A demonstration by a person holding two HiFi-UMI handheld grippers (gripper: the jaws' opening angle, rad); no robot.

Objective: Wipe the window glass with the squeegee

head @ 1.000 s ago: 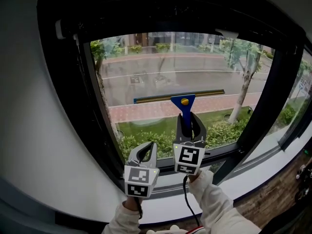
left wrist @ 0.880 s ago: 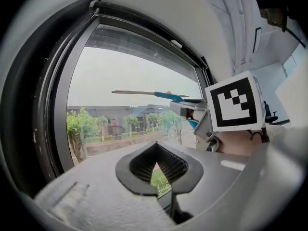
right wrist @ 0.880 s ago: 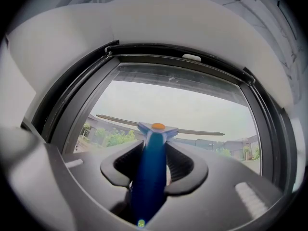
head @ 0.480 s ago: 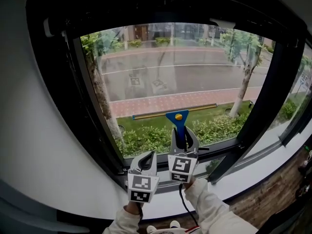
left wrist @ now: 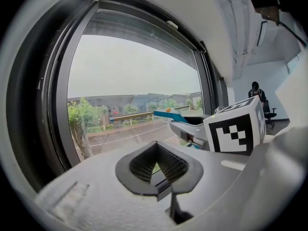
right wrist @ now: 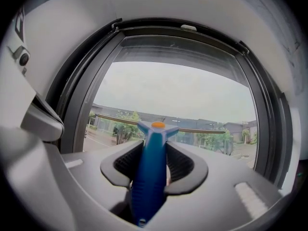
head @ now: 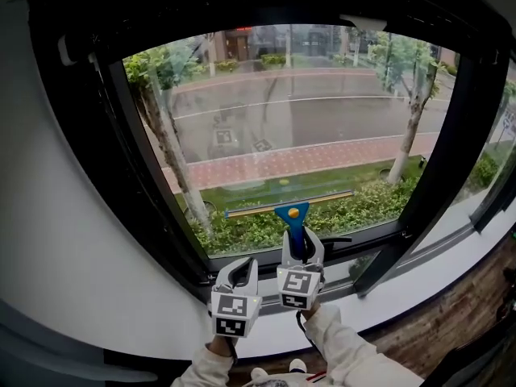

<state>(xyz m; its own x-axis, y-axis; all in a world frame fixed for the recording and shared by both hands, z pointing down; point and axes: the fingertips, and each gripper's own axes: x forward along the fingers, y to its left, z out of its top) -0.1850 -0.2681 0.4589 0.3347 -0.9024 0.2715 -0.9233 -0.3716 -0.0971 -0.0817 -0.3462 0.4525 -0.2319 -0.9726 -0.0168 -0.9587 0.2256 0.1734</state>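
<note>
The squeegee has come down the glass in the last second. Its blade was at mid-pane over the road and now lies level just above the bottom of the frame, directly ahead of the right claw. That reads as a downward stroke almost run out, with little pane left below the blade. The likely next step is to lift off and start a fresh pass, though I can't tell from here which strip has been covered.

The right claw pinches the blue handle, which stands up between the pads with the blade crosswise beyond it. The left claw hangs just beside it and a little lower. In its own view it is pressed together at the tips, with nothing in it.

The pane looks clear, with faint reflections of the marker cubes high above the claws and no streaks I can make out. Below the claws runs a white sill — beyond it, to the right, a patch of wood floor. Far to the right of the left claw, a person sits in a chair.
</note>
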